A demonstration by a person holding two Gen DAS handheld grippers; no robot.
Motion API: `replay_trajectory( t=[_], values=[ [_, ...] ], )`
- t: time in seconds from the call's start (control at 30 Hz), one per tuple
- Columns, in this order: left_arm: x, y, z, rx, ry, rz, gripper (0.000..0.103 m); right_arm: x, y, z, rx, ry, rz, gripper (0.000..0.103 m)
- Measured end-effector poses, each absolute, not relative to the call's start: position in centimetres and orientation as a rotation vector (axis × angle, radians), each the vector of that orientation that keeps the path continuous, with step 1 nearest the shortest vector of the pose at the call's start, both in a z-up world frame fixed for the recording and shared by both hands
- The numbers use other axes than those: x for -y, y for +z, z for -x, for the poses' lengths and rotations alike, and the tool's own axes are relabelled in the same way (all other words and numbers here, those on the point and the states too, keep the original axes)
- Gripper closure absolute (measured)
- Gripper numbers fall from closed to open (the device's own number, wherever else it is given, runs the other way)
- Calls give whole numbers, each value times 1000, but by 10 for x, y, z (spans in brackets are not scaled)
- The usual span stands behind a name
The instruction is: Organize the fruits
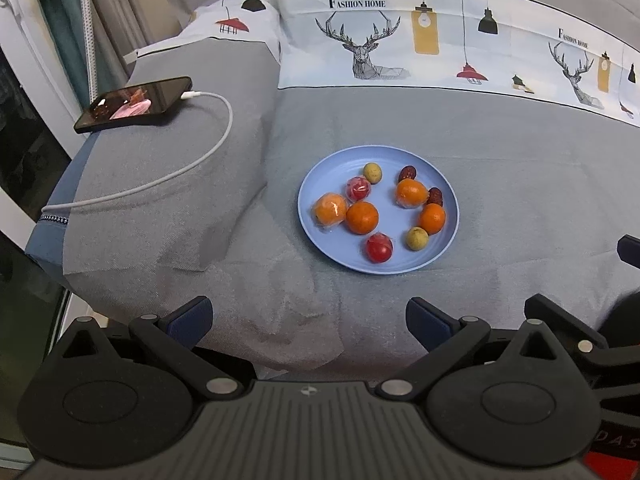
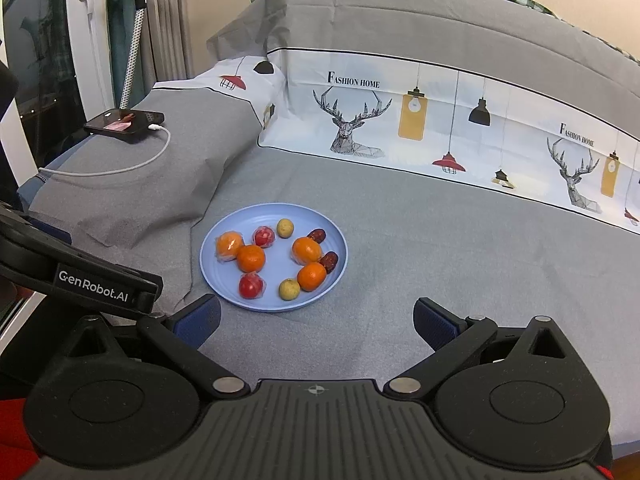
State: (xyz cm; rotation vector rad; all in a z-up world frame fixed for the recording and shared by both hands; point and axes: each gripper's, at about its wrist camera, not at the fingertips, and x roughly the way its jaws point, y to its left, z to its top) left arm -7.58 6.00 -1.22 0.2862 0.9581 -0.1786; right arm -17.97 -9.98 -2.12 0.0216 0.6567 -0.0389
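From the left wrist: hovering low over the grey bed (image 1: 500, 184), left claw (image 1: 308, 320) spread wide and gripping nothing. Sitting ahead on the bedspread, a blue plate (image 1: 320, 184) carrying every fruit in view: an orange (image 1: 362, 217) touching a plastic-wrapped orange (image 1: 330, 208), a second wrapped orange (image 1: 411, 193), a bare orange (image 1: 432, 218) near the right rim, two wrapped red fruits (image 1: 379, 247), two small yellow-green fruits (image 1: 373, 172), and two dark red dates (image 1: 407, 173). Lying mixed and scattered across the plate, not gathered by kind. Resting well apart on a pillow at the left, a phone (image 1: 134, 104) plugged into a white cable (image 1: 192, 168). From the right wrist: hanging just short of the same plate (image 2: 336, 236), right claw (image 2: 316, 320) equally wide and empty, with the left tool's body crossing the frame at the left edge. Showing no fruit off the plate, on the bedspread or elsewhere. Fitting two readings: fruits all gathered onto the plate with the collecting done, or fruits waiting there for sorting by kind or carrying elsewhere. Showing no second dish or bin, so leaving the remaining work undecided.
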Motion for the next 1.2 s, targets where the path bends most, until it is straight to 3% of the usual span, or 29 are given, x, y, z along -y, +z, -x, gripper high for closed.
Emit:
replay_trajectory(
  t=[1.2],
  values=[
    [-60, -11, 79, -938, -183, -294, 0, 98, -22, 180, -655, -35, -16, 1]
  ],
)
